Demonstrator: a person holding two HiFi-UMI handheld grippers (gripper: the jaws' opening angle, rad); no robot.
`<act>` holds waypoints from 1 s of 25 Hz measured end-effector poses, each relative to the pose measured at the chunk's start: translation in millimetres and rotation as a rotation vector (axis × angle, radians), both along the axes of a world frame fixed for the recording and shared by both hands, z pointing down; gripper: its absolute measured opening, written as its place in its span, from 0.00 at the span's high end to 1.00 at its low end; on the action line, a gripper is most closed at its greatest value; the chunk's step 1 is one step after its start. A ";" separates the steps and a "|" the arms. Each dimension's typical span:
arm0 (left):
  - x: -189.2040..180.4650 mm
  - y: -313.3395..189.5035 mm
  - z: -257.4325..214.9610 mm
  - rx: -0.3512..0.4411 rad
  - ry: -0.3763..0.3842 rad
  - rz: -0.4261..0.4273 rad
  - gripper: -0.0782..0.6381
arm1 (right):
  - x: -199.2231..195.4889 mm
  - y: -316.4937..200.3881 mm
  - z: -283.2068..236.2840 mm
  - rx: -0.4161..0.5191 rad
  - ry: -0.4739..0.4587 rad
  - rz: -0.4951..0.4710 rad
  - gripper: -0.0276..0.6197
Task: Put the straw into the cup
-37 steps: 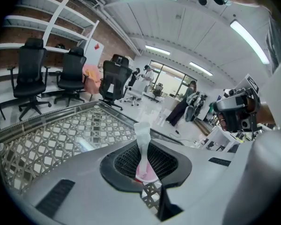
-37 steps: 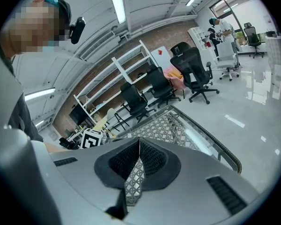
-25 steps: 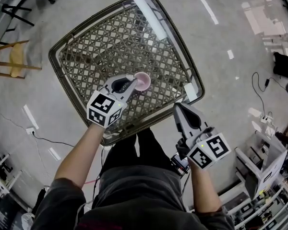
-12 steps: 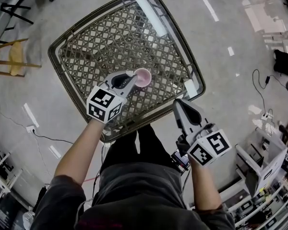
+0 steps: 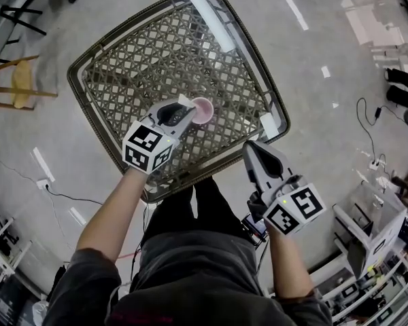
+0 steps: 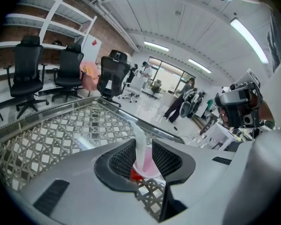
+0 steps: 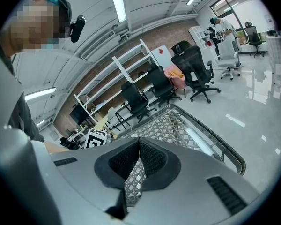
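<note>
A pink cup [image 5: 202,109] stands on the glass-topped wicker table [image 5: 122,73], near its middle. A white straw [image 6: 139,142] stands in the cup [image 6: 149,168], leaning to the left. My left gripper [image 5: 184,107] is at the cup, and its jaws are opening. The straw rises between them in the left gripper view [image 6: 144,141] with a gap on its right side. My right gripper [image 5: 249,149] hovers over the table's near right edge. Its jaws are shut [image 7: 139,143] with nothing in them.
The table's raised metal rim [image 5: 272,94] runs round the glass. A wooden stool [image 5: 13,80] stands to the left and cables [image 5: 367,124] lie on the floor to the right. Office chairs [image 6: 25,76] and a standing person [image 6: 180,104] are beyond the table.
My left gripper's jaws have spread apart around the straw, which stays standing in the cup. Neither hand has shifted.
</note>
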State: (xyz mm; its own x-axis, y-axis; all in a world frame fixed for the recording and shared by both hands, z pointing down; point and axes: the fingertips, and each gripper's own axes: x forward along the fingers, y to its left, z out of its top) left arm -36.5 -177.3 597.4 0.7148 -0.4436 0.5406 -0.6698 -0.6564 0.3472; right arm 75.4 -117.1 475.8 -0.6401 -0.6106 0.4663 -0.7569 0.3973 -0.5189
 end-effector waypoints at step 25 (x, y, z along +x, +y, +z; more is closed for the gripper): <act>-20.7 -1.5 -15.3 0.030 -0.026 -0.058 0.69 | -11.1 1.6 -14.9 0.035 -0.009 -0.013 0.94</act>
